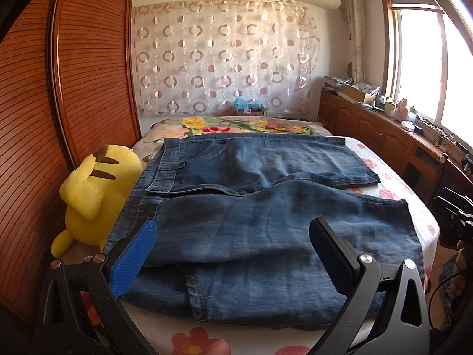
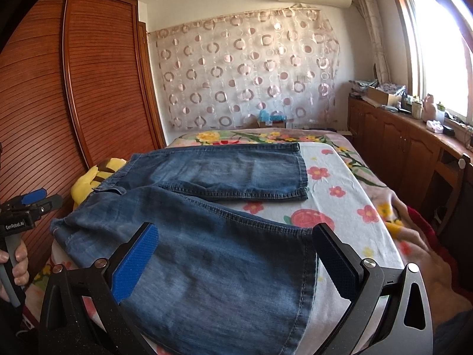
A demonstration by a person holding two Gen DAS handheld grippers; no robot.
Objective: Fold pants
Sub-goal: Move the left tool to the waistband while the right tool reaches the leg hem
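Blue denim pants point(image 1: 251, 216) lie spread on the bed, waist toward the left, both legs running right and folded back on themselves. My left gripper point(image 1: 233, 233) is open, its blue-padded fingers point(image 1: 139, 254) hovering over the waist end. My right gripper point(image 2: 236, 242) is open above the near leg's hem point(image 2: 224, 272). The far leg point(image 2: 236, 171) lies flat behind. The left gripper also shows at the left edge of the right wrist view point(image 2: 29, 204).
A yellow plush toy point(image 1: 94, 195) sits at the bed's left edge against the wooden wardrobe point(image 1: 74, 88). The floral bedsheet point(image 2: 340, 195) is bare right of the pants. Wooden cabinets point(image 2: 399, 148) with clutter run under the window at right.
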